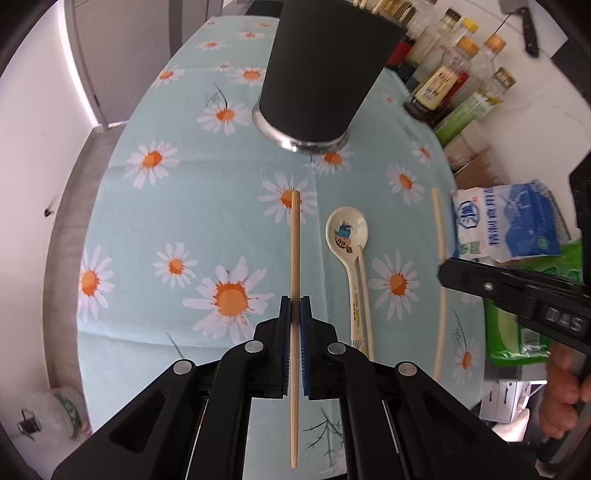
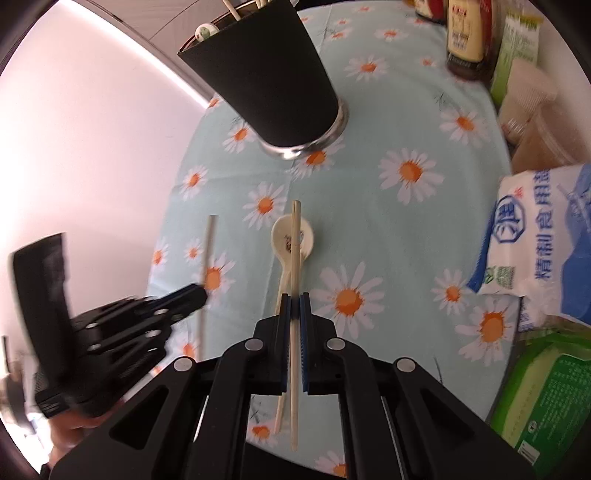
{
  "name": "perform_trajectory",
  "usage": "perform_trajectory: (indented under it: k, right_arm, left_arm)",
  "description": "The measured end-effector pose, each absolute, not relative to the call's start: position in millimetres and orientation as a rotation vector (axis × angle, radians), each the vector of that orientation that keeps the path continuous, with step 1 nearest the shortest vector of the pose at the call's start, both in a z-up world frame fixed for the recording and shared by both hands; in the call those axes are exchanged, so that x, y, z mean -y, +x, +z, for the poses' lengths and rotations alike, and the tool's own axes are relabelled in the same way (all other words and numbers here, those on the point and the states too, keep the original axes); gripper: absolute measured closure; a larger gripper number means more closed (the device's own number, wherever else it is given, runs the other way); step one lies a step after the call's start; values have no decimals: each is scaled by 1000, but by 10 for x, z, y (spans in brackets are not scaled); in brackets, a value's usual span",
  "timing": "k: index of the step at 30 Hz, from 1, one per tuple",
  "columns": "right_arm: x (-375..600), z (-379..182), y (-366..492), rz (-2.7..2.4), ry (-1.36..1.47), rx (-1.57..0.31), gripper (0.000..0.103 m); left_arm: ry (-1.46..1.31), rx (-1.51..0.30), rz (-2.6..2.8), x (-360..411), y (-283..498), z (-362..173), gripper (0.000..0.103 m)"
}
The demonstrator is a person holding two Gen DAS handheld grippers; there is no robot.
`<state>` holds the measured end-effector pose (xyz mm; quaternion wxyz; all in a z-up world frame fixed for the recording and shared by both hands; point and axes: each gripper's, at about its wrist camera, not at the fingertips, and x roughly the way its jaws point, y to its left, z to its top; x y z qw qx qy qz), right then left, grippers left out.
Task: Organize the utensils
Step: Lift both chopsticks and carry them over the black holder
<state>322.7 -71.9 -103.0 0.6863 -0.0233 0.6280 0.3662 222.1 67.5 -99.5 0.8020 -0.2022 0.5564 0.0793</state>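
My left gripper (image 1: pixel 294 301) is shut on a wooden chopstick (image 1: pixel 295 251) and holds it above the daisy tablecloth. My right gripper (image 2: pixel 294 297) is shut on a paler chopstick (image 2: pixel 294 243); it also shows in the left wrist view (image 1: pixel 440 236). A cream ceramic spoon (image 1: pixel 345 234) lies on the cloth between the two grippers, with another chopstick (image 1: pixel 365 295) along its handle. The spoon also shows under my right gripper (image 2: pixel 286 240). A black utensil cup (image 1: pixel 325 70) stands beyond, holding several utensils (image 2: pixel 205 31). The left gripper appears at the left of the right wrist view (image 2: pixel 194 291).
Sauce and oil bottles (image 1: pixel 443 85) line the table's right side. A white and blue salt bag (image 1: pixel 506 221) and a green packet (image 1: pixel 517 332) lie at the right. A knife (image 1: pixel 530 31) hangs on the wall. The table edge (image 1: pixel 74 221) drops off to the left.
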Motion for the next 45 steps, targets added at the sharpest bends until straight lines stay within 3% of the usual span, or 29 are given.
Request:
perform_trajectory:
  k: [21, 45]
  right_arm:
    - [309, -450, 3016, 836, 140, -1123, 97]
    - [314, 444, 3743, 879, 247, -744, 97]
  left_arm:
    - [-296, -948, -91, -963, 2151, -194, 99]
    - [-288, -552, -214, -1298, 2741, 687, 99]
